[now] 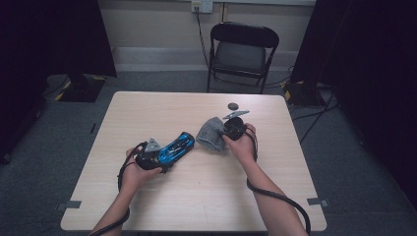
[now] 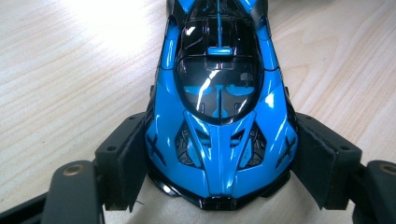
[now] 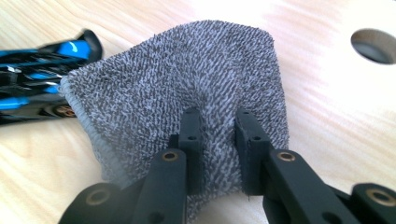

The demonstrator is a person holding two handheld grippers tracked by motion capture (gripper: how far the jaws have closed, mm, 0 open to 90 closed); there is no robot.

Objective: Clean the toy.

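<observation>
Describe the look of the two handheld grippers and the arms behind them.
Both the left gripper and the right gripper are black, each topped with a grey three-cornered plate and trailing a black cable. Their jaws carry flat black pads and brass-coloured pivot rivets. The forearms are bare, with no sleeves.

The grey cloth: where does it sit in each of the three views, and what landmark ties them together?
High view: the grey cloth lies right of table centre, pinched by the right gripper.
Left gripper view: not in it.
Right gripper view: the cloth is at centre, bunched between the two black jaws.
Shared landmark: the blue toy car, left of the cloth in the high view, at the left edge in the right gripper view, central in the left gripper view.
</observation>
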